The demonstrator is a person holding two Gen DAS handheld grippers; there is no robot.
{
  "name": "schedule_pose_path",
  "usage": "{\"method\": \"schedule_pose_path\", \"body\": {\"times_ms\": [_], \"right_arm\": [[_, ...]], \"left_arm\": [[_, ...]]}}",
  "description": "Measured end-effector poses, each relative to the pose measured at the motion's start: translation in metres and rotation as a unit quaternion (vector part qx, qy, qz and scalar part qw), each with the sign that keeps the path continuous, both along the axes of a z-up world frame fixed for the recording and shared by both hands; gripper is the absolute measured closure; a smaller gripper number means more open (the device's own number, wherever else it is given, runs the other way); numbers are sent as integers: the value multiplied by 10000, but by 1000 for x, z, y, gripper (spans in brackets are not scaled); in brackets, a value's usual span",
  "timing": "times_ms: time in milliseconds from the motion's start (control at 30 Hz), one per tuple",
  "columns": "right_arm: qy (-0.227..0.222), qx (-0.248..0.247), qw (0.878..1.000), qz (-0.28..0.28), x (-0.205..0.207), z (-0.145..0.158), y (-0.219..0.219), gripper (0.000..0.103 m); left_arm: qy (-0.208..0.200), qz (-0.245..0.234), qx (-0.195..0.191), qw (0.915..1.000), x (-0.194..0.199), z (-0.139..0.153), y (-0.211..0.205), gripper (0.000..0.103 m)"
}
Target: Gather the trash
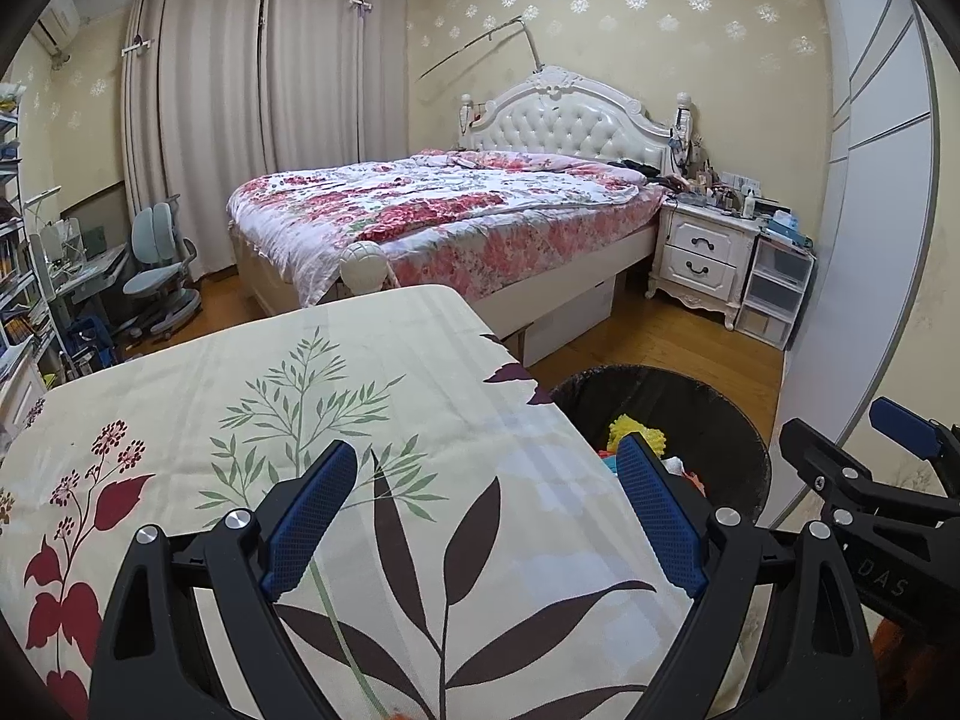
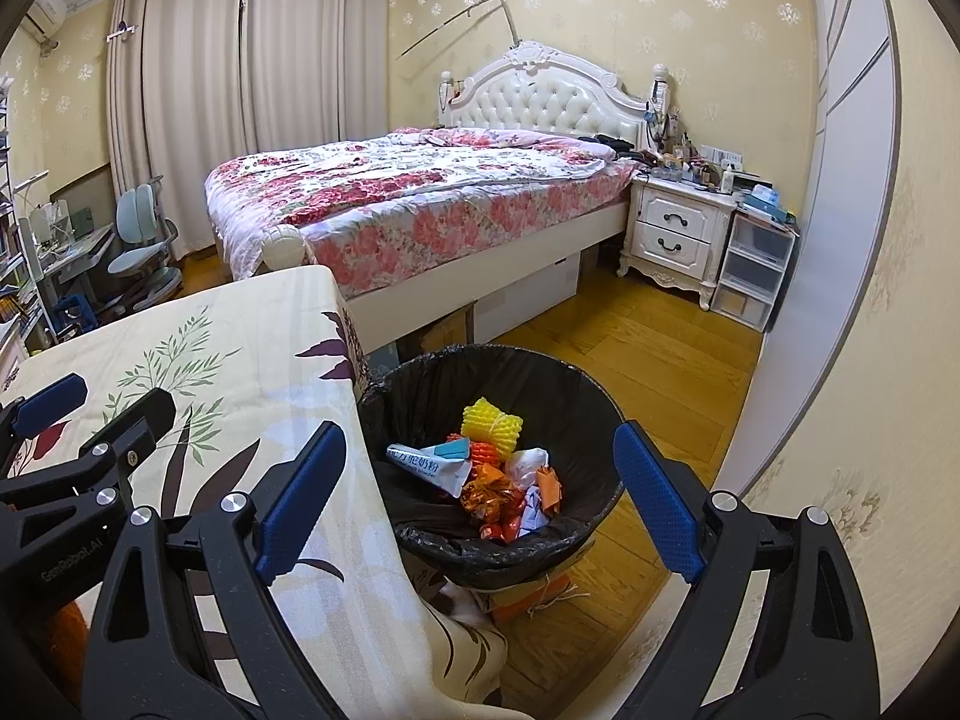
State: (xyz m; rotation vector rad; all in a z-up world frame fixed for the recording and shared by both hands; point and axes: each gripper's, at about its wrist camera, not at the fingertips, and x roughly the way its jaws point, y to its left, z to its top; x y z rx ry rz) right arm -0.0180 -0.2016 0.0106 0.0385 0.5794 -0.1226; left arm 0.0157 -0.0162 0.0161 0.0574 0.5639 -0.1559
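1. The left gripper [image 1: 486, 468] hangs over the table [image 1: 240, 396], which is covered by a cream cloth printed with leaves and red flowers; its blue pads stand wide apart with nothing between them
2. The right gripper [image 2: 480, 450] is held just beside the left one, above the table's edge and the trash bin [image 2: 420, 384]; its jaws are also spread wide and hold nothing
3. The trash bin, lined with a black bag, stands on the wooden floor [image 2: 630, 348] right against the side of the table, between the table and the cream wall
4. Inside the bin lies the trash [image 2: 498, 480]: a yellow foam fruit net [image 2: 489, 420] at the back, a white and blue paper packet with printed characters [image 2: 429, 462] to the left, and crumpled orange and white wrappers in the middle
5. In the left wrist view, the bin's rim shows only partly past the gripper's right-hand finger, with a bit of the yellow net visible
6. Beyond the table stands a bed [image 1: 444, 210] with a flowered quilt and a white tufted headboard, with a white nightstand [image 1: 702, 252] beside it
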Motion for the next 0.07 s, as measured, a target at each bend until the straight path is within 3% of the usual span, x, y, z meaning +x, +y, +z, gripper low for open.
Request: {"method": "schedule_pose_path", "body": {"times_ms": [67], "right_arm": [[17, 31, 10000, 26, 1, 0, 1, 14]], "left_arm": [[65, 75, -7, 10000, 2, -2, 8, 15]]}}
